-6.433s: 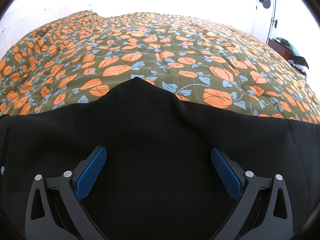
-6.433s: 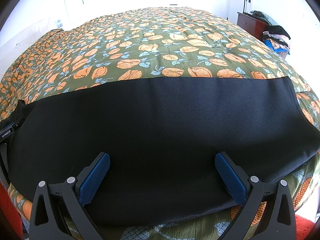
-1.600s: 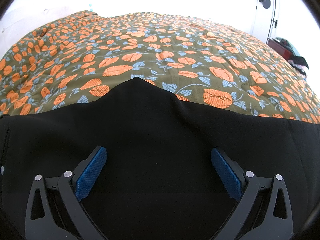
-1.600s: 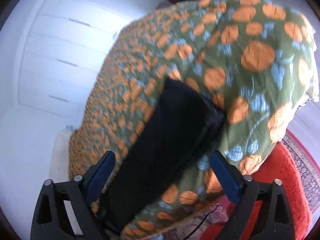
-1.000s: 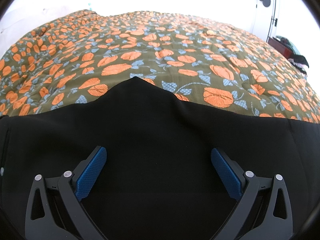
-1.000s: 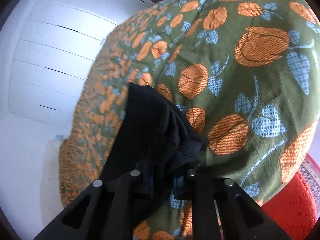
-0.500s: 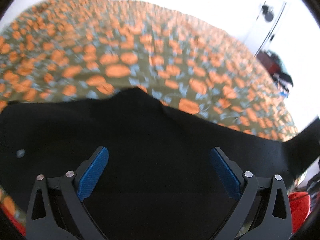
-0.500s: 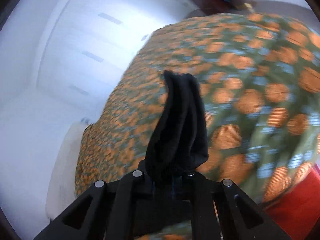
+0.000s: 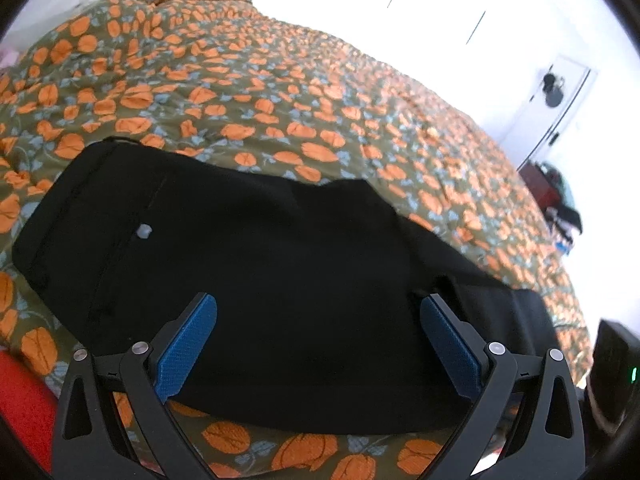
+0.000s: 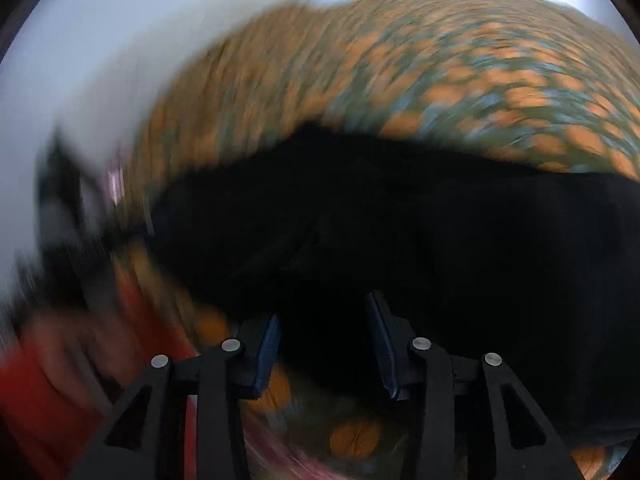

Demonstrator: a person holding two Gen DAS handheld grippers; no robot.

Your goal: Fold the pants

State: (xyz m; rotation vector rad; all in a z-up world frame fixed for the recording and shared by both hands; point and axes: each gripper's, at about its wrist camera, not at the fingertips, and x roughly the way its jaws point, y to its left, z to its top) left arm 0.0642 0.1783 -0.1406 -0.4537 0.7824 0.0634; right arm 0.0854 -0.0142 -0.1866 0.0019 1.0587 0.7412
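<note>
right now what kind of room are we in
Most likely a bedroom. The black pants lie on a wide bed under a floral quilt of orange blooms on olive. A white door stands behind, and a dark dresser piled with clothes beside it.

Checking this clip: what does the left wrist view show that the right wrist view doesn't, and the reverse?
Left wrist only: sharp detail, with a small pale button on the black pants, a white door and a dark dresser at the far right, and the left gripper wide open over the fabric.

Right wrist only: heavy motion blur, and the right gripper part open with black cloth between its pads.

Both: the pants on the floral bedspread, and something red at lower left.
</note>
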